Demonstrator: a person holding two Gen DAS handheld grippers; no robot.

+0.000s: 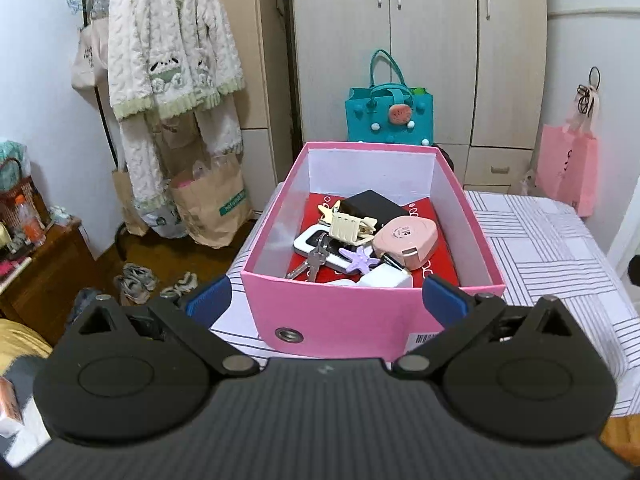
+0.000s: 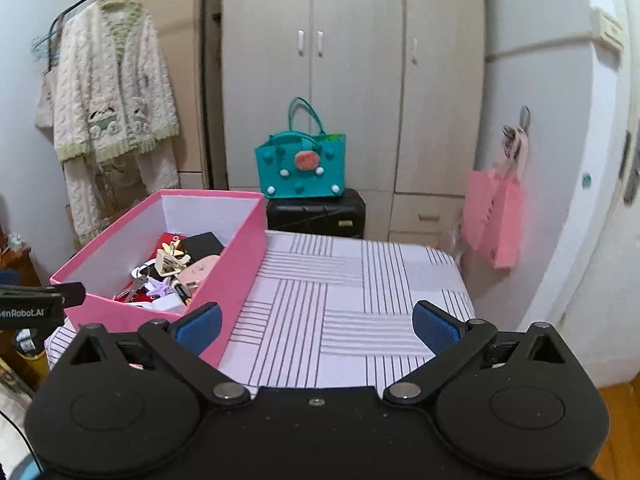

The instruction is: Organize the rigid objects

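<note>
A pink box [image 1: 332, 312] stands on a striped table [image 1: 560, 248]. Inside lie a pink tape measure [image 1: 406, 240], a cream hair claw [image 1: 352, 226], a purple starfish clip [image 1: 360, 260], keys [image 1: 314, 262], a black block [image 1: 372, 204] and a white charger [image 1: 390, 278]. My left gripper [image 1: 326, 300] is open and empty, just in front of the box's near wall. My right gripper [image 2: 316, 326] is open and empty over the tablecloth [image 2: 340, 300], to the right of the box [image 2: 236, 280]. The left gripper's body shows at the right wrist view's left edge [image 2: 36, 300].
A teal bag [image 2: 302, 168] sits on a black suitcase [image 2: 316, 212] behind the table, before a wardrobe [image 2: 352, 80]. Pink bags [image 2: 494, 216] hang on the right wall. A robe [image 1: 168, 60] and paper bags [image 1: 212, 208] stand left; shoes [image 1: 136, 280] lie on the floor.
</note>
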